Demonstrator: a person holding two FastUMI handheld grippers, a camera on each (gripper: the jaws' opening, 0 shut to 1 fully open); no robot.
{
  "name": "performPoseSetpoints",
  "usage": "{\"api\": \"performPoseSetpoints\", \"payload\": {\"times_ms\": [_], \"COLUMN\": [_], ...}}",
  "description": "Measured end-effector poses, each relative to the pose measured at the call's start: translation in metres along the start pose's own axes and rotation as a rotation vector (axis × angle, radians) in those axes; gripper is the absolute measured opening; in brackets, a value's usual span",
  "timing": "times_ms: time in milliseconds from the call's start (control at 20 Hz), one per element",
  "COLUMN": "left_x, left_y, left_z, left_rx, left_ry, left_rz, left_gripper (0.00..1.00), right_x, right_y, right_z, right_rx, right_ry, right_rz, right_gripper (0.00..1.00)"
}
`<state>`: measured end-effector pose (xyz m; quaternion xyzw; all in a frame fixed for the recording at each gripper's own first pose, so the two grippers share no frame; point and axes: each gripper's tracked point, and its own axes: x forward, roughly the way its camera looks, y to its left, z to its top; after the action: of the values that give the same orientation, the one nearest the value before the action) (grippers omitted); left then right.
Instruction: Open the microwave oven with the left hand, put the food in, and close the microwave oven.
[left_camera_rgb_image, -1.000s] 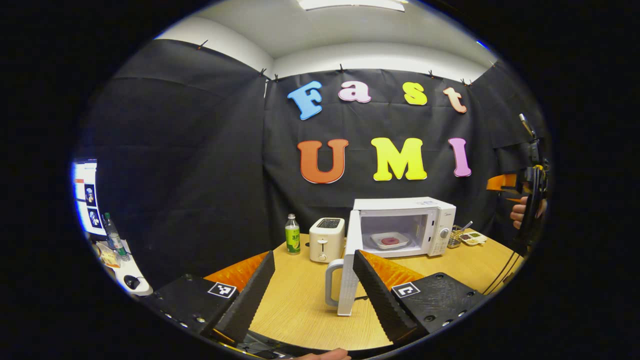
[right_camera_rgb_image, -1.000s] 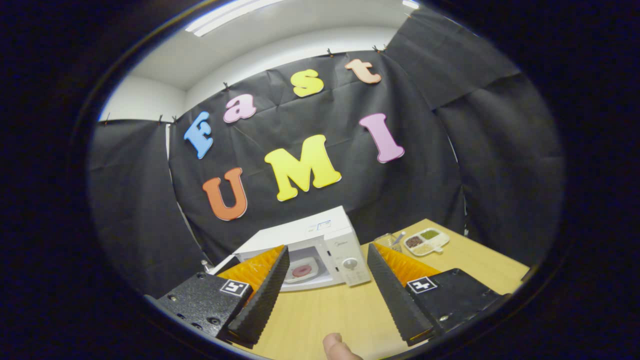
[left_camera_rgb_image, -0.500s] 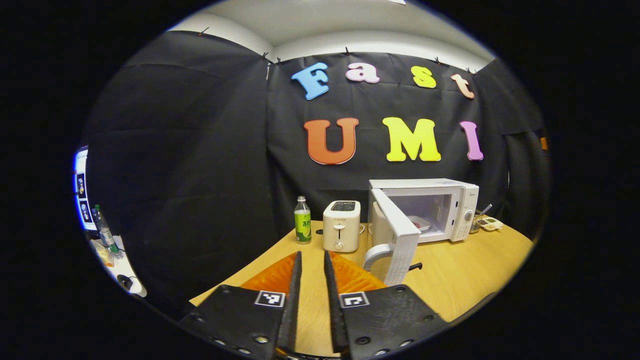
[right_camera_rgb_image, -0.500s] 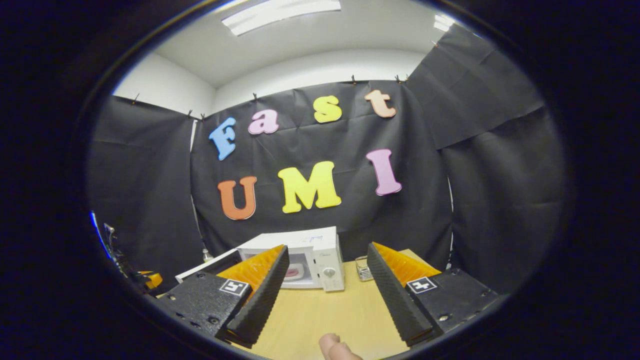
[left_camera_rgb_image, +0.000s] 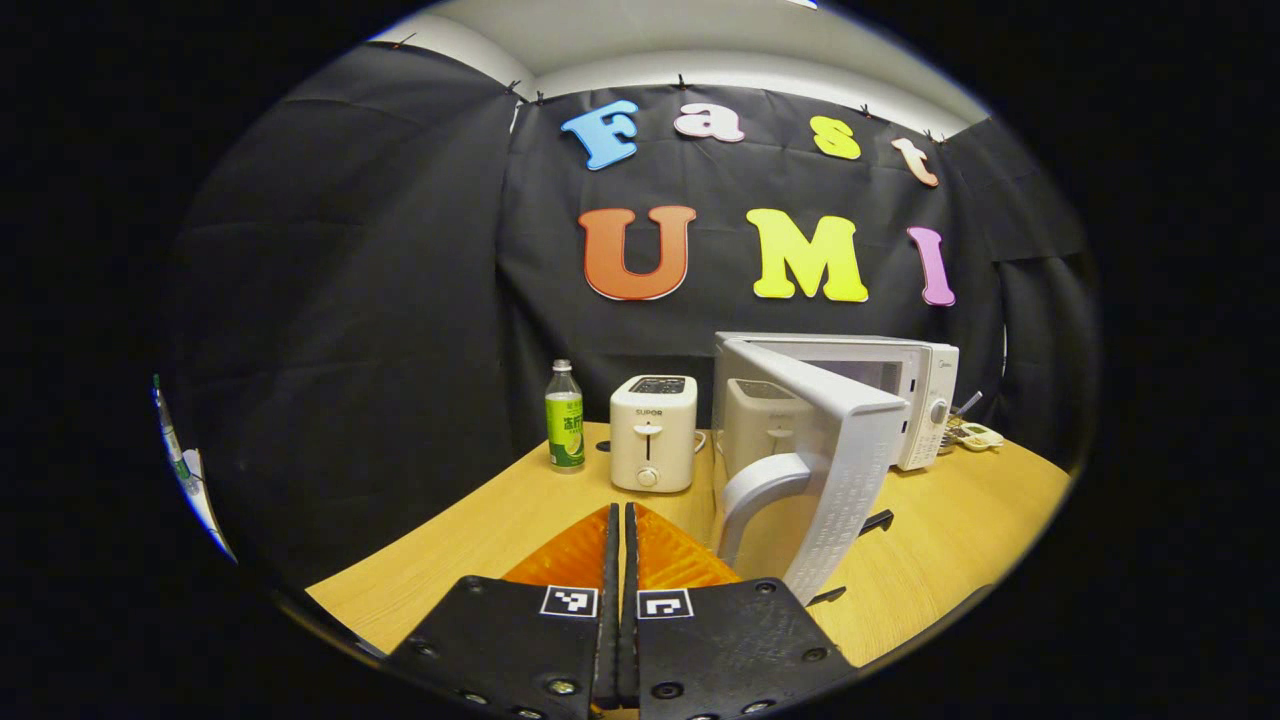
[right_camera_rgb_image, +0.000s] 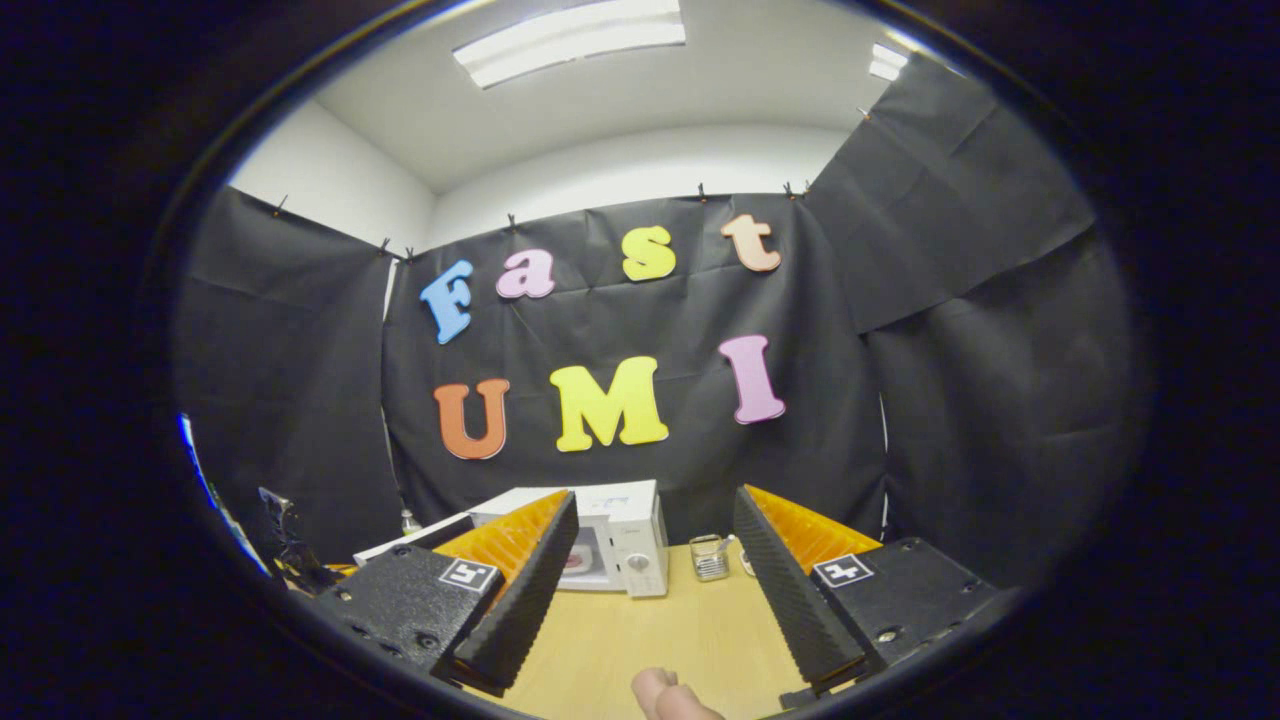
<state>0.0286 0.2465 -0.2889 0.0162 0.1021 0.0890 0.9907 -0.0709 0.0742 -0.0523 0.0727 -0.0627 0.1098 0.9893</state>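
Since half a second ago the left gripper (left_camera_rgb_image: 620, 520) has drawn its fingers together until they meet with nothing between them, where a narrow gap stood before, and the white microwave door (left_camera_rgb_image: 835, 455) has swung further toward closing, so that it now hides most of the cavity in the left gripper view. The right gripper (right_camera_rgb_image: 655, 560) has pulled back from the oven, which looks smaller than it did.

In the left gripper view, the pale curved door handle (left_camera_rgb_image: 755, 490) stands just right of the fingertips and a little beyond them; whether the fingers touch it cannot be told. The door stands at an angle, partly open. Beyond the fingertips, slightly right, a cream two-slot toaster (left_camera_rgb_image: 653, 432) sits on the light wooden table (left_camera_rgb_image: 480, 540), and left of it stands a clear bottle with a green label (left_camera_rgb_image: 564, 420). The white microwave oven (left_camera_rgb_image: 925, 395) with its round knob lies behind the door, to the right, and a small divided tray (left_camera_rgb_image: 975, 436) rests past its far side.

In the right gripper view the fingers stand wide apart, holding nothing. A fingertip of the person's hand (right_camera_rgb_image: 665, 695) shows at the bottom edge. Far ahead between the fingers sits the microwave, and the pink food on a white plate (right_camera_rgb_image: 578, 558) lies inside its cavity, just beside the left finger. A small clear glass container (right_camera_rgb_image: 709, 557) stands right of the oven.
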Motion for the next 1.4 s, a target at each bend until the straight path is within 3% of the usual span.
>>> {"api": "performPoseSetpoints", "payload": {"times_ms": [100,250,300,350,400,450,600,650,800,850,1000,1300,1350,1400], "left_x": [0.004,0.007,0.007,0.007,0.005,0.005,0.009,0.009,0.017,0.02,0.033,0.06,0.065,0.071], "left_y": [-0.005,-0.031,-0.037,-0.046,-0.056,-0.068,-0.099,-0.108,-0.14,-0.151,-0.177,-0.238,-0.247,-0.256], "left_z": [0.0,0.0,0.0,-0.002,-0.002,-0.002,-0.003,-0.004,-0.006,-0.007,-0.003,-0.005,-0.005,-0.004], "left_rx": [0.016,-0.026,-0.032,-0.034,-0.026,-0.014,0.012,0.014,0.008,-0.001,0.008,0.029,0.037,0.04], "left_ry": [-0.001,0.0,-0.002,0.005,0.002,0.003,0.011,0.015,0.033,0.04,0.038,0.026,0.019,0.016], "left_rz": [0.005,-0.056,-0.064,-0.078,-0.092,-0.116,-0.16,-0.169,-0.216,-0.237,-0.268,-0.364,-0.373,-0.382], "left_gripper": [0.0,0.0,0.0,0.0,0.0,0.0,0.0,0.0,0.0,0.0,0.0,0.0,0.0,0.0], "right_x": [-0.006,-0.012,-0.015,-0.018,-0.019,-0.02,-0.029,-0.031,-0.041,-0.045,-0.045,-0.031,-0.029,-0.027], "right_y": [-0.001,0.006,0.003,0.001,-0.001,-0.004,-0.008,-0.012,-0.016,-0.013,-0.026,-0.06,-0.067,-0.072], "right_z": [0.003,0.007,0.009,0.01,0.012,0.015,0.023,0.025,0.027,0.028,0.027,0.008,0.008,0.007], "right_rx": [-0.012,-0.017,-0.02,-0.027,-0.036,-0.047,-0.07,-0.075,-0.089,-0.086,-0.069,-0.016,-0.008,-0.004], "right_ry": [-0.009,-0.025,-0.027,-0.032,-0.038,-0.045,-0.068,-0.072,-0.092,-0.102,-0.111,-0.073,-0.073,-0.079], "right_rz": [-0.001,0.039,0.038,0.033,0.024,0.016,0.003,-0.004,0.012,0.038,0.047,0.047,0.04,0.037], "right_gripper": [0.89,0.89,1.0,1.0,0.9,0.89,0.9,1.0,1.0,0.91,0.9,0.91,1.0,0.91]}}
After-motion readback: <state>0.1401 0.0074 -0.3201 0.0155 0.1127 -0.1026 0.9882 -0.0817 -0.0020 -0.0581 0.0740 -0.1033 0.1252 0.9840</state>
